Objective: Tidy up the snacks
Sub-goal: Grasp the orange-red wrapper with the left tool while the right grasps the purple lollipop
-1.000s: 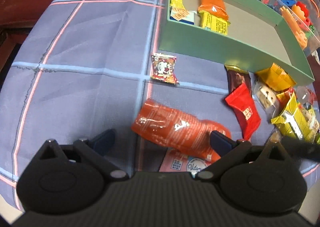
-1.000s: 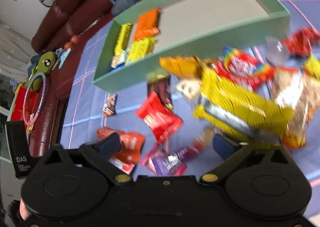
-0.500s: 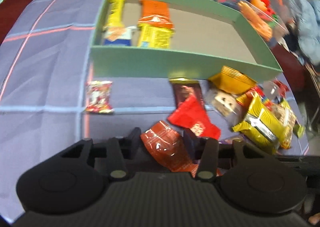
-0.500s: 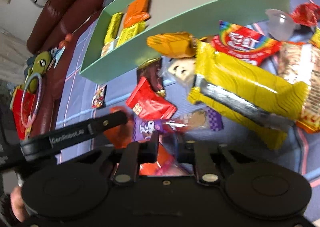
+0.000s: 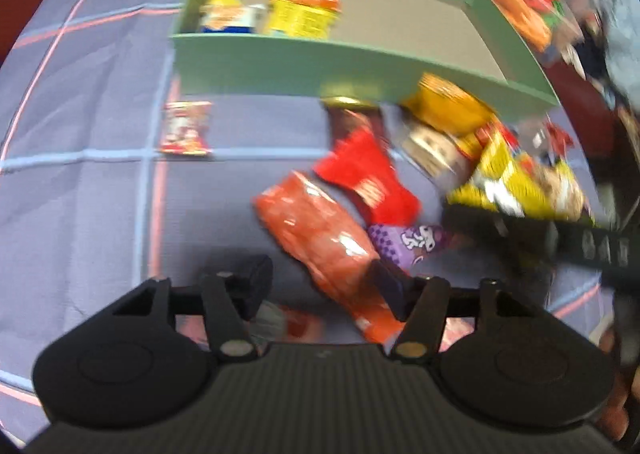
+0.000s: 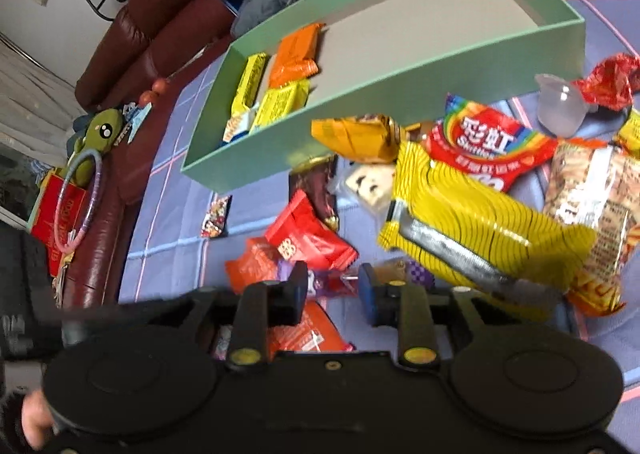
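Note:
A green box (image 5: 320, 57) (image 6: 400, 81) holds yellow and orange packets at its left end. Loose snacks lie on the blue cloth in front of it. My left gripper (image 5: 320, 286) is open; the long orange-red packet (image 5: 320, 238) lies against its right finger, not pinched. My right gripper (image 6: 332, 294) is open with a gap between the fingers, around the purple packet (image 6: 328, 280) (image 5: 408, 242), which lies on the cloth. A red packet (image 6: 308, 238) (image 5: 364, 177) lies just beyond. A big yellow bag (image 6: 480, 221) lies to the right.
A small cartoon packet (image 5: 186, 129) (image 6: 216, 213) lies alone on the cloth left of the pile. A Skittles bag (image 6: 488, 145), a clear cup (image 6: 560, 105) and a brown bag (image 6: 596, 197) crowd the right. Toys and a sofa (image 6: 132, 37) border the table.
Both grippers were shut half a second ago, the left on the orange-red packet, the right on the purple one; both have opened and the packets lie on the cloth.

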A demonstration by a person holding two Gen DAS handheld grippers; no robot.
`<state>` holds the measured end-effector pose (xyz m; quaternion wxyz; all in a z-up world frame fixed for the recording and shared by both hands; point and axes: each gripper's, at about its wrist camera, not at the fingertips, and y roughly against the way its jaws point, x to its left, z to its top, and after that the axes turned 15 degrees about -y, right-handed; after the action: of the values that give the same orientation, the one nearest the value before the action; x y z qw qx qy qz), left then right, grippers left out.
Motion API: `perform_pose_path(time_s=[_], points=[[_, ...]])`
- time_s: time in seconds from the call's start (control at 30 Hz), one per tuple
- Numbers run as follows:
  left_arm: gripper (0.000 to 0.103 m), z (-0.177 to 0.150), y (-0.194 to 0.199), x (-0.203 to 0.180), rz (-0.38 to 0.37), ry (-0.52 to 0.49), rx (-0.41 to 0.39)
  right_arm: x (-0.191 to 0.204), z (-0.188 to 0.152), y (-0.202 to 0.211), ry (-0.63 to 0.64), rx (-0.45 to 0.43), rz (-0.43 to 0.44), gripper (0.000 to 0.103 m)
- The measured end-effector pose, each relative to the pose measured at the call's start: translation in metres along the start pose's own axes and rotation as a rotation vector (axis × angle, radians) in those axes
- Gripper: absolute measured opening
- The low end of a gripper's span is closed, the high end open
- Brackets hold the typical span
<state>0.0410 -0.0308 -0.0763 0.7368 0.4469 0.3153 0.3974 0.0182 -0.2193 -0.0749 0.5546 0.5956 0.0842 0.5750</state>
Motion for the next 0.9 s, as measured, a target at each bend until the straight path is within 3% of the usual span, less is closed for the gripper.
perform_pose_path(time_s=[0.07,0.13,0.2,0.27,0.43,0.7,0.9], points=[[0.083,0.001,-0.005,-0.015,0.024,-0.044,0.002,0.001,0.003,0.0,-0.001,-0.007,0.009,0.028],[0.084,0.002,-0.009,-0.023,0.036,-0.064,-0.002,0.003,0.007,-0.001,0.008,-0.008,0.018,0.028],[0.08,0.004,-0.012,-0.031,0.055,-0.111,-0.015,0.006,0.008,-0.002,0.023,-0.008,0.021,0.029],[0.064,0.002,-0.01,-0.033,0.083,-0.179,-0.027,0.007,0.01,-0.004,0.035,-0.002,0.022,0.035],[0.044,0.002,0.003,-0.001,0.046,-0.162,-0.032,0.008,0.011,-0.009,0.052,0.024,0.007,0.04],[0.045,0.0,0.01,0.029,0.038,-0.104,-0.042,0.007,0.006,-0.009,0.076,0.032,-0.021,0.04],[0.048,-0.001,0.009,0.041,0.082,-0.09,-0.045,0.023,0.01,-0.023,0.141,0.066,-0.037,0.04]])
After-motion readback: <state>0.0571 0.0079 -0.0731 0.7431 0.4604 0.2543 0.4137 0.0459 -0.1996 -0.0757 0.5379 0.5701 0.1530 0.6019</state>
